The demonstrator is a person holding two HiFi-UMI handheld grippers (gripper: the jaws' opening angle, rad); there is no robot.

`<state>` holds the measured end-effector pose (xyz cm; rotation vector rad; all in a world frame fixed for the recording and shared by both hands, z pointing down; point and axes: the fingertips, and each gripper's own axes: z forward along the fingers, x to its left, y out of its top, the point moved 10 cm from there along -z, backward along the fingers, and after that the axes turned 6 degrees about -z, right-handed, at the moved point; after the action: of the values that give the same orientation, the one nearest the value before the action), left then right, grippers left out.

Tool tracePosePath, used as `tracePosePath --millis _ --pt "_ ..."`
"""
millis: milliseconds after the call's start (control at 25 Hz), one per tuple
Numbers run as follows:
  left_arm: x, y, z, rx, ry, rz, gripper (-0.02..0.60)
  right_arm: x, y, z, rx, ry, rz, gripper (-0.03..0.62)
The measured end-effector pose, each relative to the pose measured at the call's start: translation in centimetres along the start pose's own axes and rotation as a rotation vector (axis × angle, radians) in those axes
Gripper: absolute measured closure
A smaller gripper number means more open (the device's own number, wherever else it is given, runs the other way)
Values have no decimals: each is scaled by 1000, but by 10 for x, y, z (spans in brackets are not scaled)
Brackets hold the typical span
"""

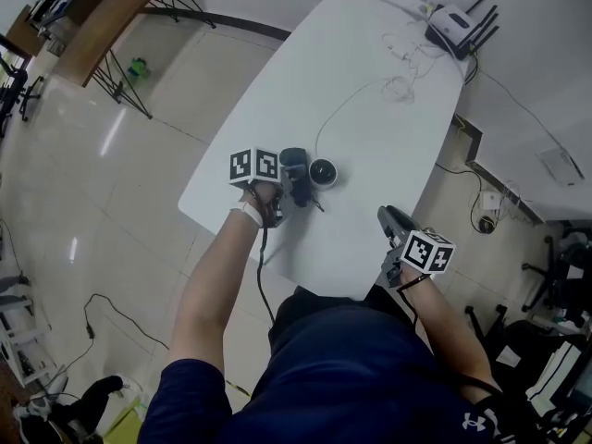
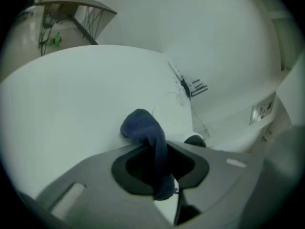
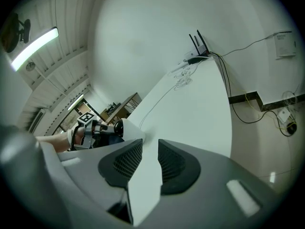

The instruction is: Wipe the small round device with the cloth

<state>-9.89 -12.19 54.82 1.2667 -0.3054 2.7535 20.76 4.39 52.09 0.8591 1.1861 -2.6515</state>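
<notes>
1. Your left gripper (image 2: 159,165) is clamping the cloth (image 2: 143,128).
2. The device (image 1: 323,172) is lying on the table (image 1: 370,109), just beside those jaws.
3. Your right gripper (image 3: 146,161) is holding its jaws parted, empty, well apart.

Office: router (image 1: 453,21), white table (image 1: 370,137), wooden desk (image 1: 106,12) (tiled floor (image 1: 92,183)).

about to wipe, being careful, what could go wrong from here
The small round device sits unheld on the table; the right gripper is away, jaws empty, so a wipe may shove it and drag its cable. The left gripper pinches only a fold of cloth, which could slip.
</notes>
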Motion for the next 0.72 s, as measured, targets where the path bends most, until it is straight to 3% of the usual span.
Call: tracePosePath --millis 80,160,240,320,440,520,600,720 --pt "1 -8 -12 -74 -63 -74 509 -4 -2 -3 -7 -10 16 487" --pt "-7 -18 -26 -133 -95 -67 509 -9 -3 -4 -8 -16 31 489" --pt "-25 -28 -37 -176 -86 20 509 -13 -4 -2 -4 -16 40 491" --pt "-51 -40 -43 -220 -40 157 509 -13 -6 2 4 -12 39 493" --pt "-89 -60 -39 -312 74 466 509 -9 -8 8 23 3 22 493" --pt "-103 -79 -28 -354 208 800 509 -1 -8 11 33 21 -2 494" --pt "-110 -105 -11 -322 324 1135 509 5 -7 12 39 37 -23 494" --pt "-107 -139 21 -182 399 1480 511 4 -6 11 42 36 -28 494"
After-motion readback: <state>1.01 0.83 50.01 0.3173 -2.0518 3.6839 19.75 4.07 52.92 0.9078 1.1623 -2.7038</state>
